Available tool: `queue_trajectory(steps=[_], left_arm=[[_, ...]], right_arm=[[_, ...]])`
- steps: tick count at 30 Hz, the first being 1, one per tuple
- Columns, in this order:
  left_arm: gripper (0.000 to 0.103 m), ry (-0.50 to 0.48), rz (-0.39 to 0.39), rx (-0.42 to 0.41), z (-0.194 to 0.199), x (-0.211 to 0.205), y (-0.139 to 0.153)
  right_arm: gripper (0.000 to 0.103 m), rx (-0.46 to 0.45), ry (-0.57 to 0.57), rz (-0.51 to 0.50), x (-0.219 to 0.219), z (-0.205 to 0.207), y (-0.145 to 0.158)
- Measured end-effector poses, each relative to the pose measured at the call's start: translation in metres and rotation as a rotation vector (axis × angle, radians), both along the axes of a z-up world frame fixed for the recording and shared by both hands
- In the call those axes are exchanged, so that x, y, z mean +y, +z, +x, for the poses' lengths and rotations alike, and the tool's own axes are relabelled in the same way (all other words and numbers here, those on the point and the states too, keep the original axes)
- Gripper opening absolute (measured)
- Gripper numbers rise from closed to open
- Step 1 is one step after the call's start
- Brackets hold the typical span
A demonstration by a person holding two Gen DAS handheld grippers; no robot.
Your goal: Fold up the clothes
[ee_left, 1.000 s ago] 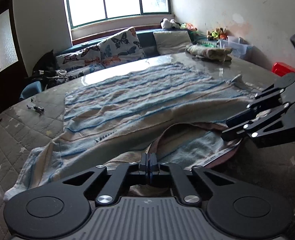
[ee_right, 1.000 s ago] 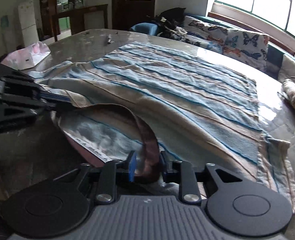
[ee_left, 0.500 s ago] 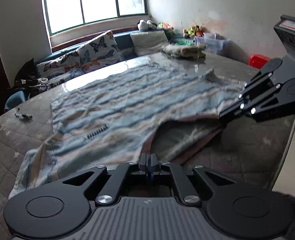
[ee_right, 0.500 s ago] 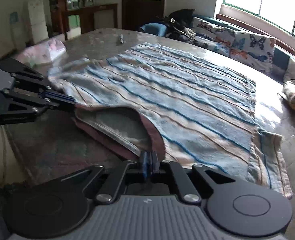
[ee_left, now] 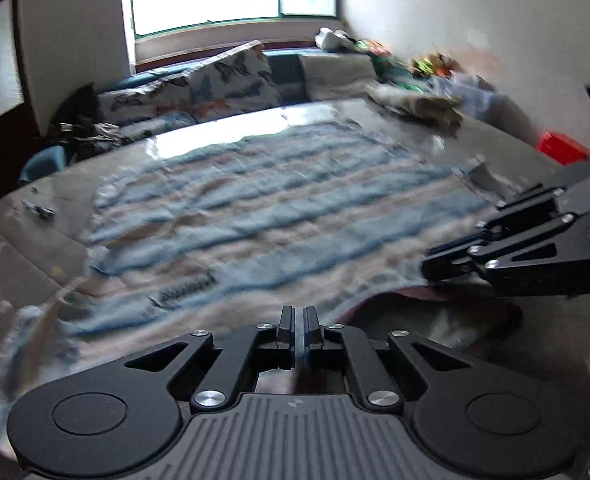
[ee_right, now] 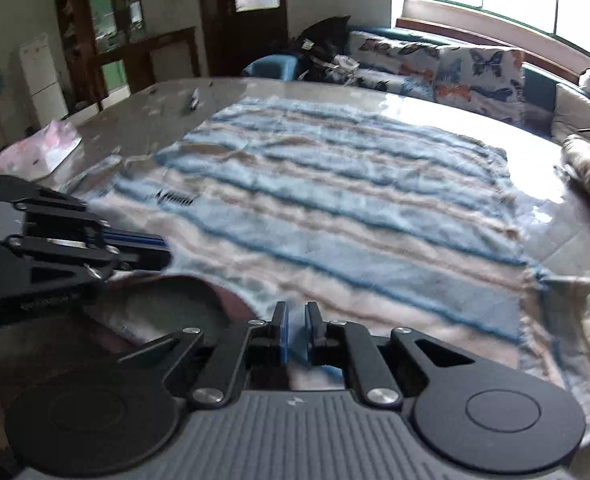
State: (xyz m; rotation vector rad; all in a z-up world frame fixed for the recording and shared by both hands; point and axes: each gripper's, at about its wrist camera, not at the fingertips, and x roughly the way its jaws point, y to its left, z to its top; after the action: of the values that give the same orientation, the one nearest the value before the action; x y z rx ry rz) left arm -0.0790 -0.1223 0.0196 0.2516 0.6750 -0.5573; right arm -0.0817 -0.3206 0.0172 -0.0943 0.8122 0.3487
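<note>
Both grippers, left gripper and right gripper, are pinching the near neckline of the striped shirt lying flat across the table, so uneven pulling risks skewing it or slipping the thin collar free.

Right gripper pinches striped garment on table
</note>
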Motion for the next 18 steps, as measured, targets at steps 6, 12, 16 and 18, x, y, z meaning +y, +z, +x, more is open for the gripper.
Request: queue_trajectory(steps=[6, 12, 16, 18], left_arm=[[0.008, -0.044, 0.011, -0.022, -0.020, 0.005, -0.005], [0.013, -0.066, 0.040, -0.041, -0.029, 0.006, -0.006], [0.017, -0.082, 0.060, -0.054, -0.035, 0.005, -0.006], [0.017, -0.085, 0.065, -0.056, -0.036, 0.004, -0.006]], right_arm=[[0.024, -0.007, 0.057, -0.048, 0.004, -0.033, 0.000], [0.026, 0.007, 0.048, -0.015, -0.004, -0.053, 0.006], [0.026, -0.007, 0.036, 0.007, -0.009, -0.058, 0.014], [0.026, -0.002, 0.021, 0.014, -0.012, -0.057, 0.013]])
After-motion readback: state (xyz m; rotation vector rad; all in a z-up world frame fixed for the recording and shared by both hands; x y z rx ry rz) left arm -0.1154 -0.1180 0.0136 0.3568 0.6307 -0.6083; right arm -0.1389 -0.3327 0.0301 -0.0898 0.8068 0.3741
